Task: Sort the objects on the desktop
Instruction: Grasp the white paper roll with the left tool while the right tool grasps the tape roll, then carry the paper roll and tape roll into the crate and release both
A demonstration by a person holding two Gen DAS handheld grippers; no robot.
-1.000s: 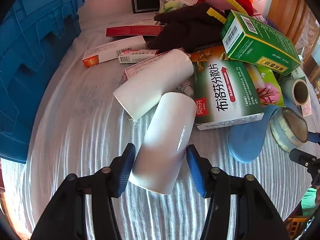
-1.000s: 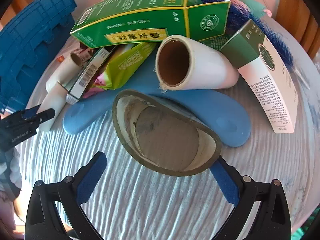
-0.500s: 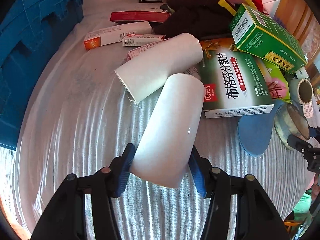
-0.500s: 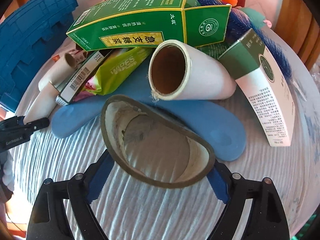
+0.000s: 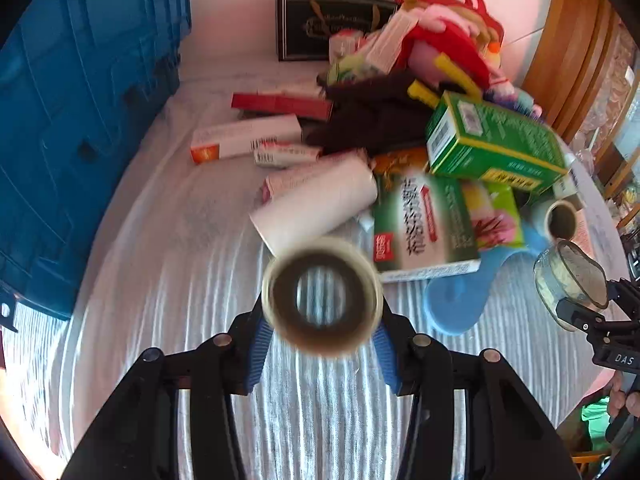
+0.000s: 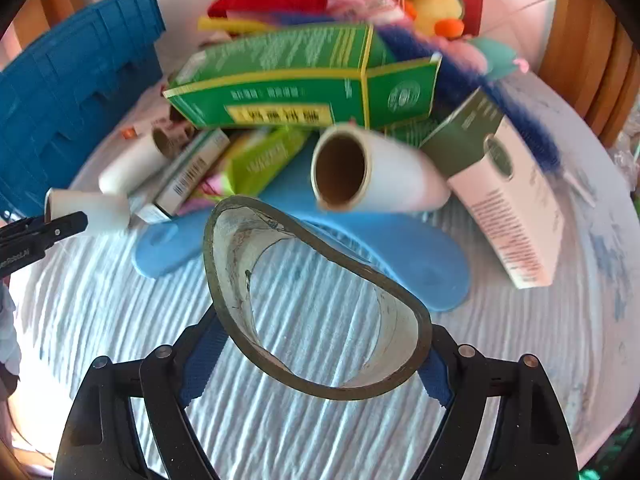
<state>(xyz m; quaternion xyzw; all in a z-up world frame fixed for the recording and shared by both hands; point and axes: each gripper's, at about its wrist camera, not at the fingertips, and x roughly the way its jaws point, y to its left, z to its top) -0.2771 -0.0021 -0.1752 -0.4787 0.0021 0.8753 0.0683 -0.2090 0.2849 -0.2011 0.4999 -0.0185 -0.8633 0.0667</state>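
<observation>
Blue crate (image 5: 80,128) walls off the left edge; striped cloth (image 5: 168,280) between it and the pile lies bare. My left gripper (image 5: 320,354) is closing, its pads against a white paper roll (image 5: 320,300) raised off the cloth, open end toward the camera. Clutter of boxes (image 5: 492,140) crowds the far middle. My right gripper (image 6: 316,364) is closing, its pads clamped on a squashed tape ring (image 6: 316,304), clear of the cloth near the blue insole (image 6: 400,256). Bare cloth runs to the table's right rim.
</observation>
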